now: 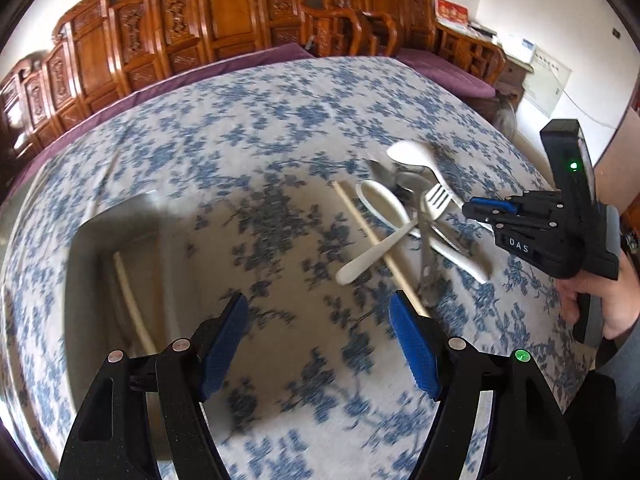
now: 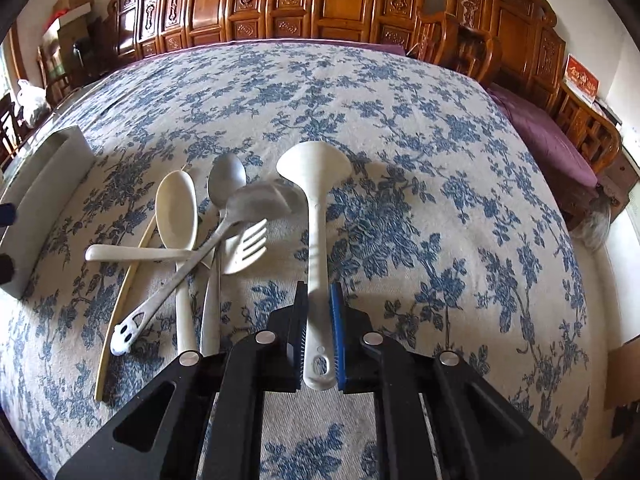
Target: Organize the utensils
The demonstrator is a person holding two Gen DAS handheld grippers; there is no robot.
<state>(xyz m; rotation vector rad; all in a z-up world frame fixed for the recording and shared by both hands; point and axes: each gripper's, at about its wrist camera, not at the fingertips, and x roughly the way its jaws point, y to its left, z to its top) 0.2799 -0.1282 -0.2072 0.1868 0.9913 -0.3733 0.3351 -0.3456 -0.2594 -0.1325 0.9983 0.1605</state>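
My right gripper (image 2: 318, 287) is shut on the handle of a white ladle (image 2: 314, 168), whose broad head points away from me beside a pile of utensils. The pile holds a white spoon (image 2: 176, 208), a metal spoon (image 2: 227, 178), a white fork (image 2: 246, 246) and a pale chopstick (image 2: 120, 300). In the left wrist view, my left gripper (image 1: 318, 300) is open over bare cloth with nothing between its fingers. The pile, with its fork (image 1: 434, 200), lies ahead to the right. A grey-white tray (image 1: 92, 240) at the left holds one chopstick (image 1: 132, 304).
A blue floral cloth (image 2: 400, 140) covers the table. Carved wooden chairs (image 2: 340, 0) and a purple cushioned bench (image 2: 552, 140) line the far side. A person's hand (image 1: 612, 304) holds the right gripper (image 1: 476, 208) at the right edge. The tray (image 2: 52, 184) stands left of the pile.
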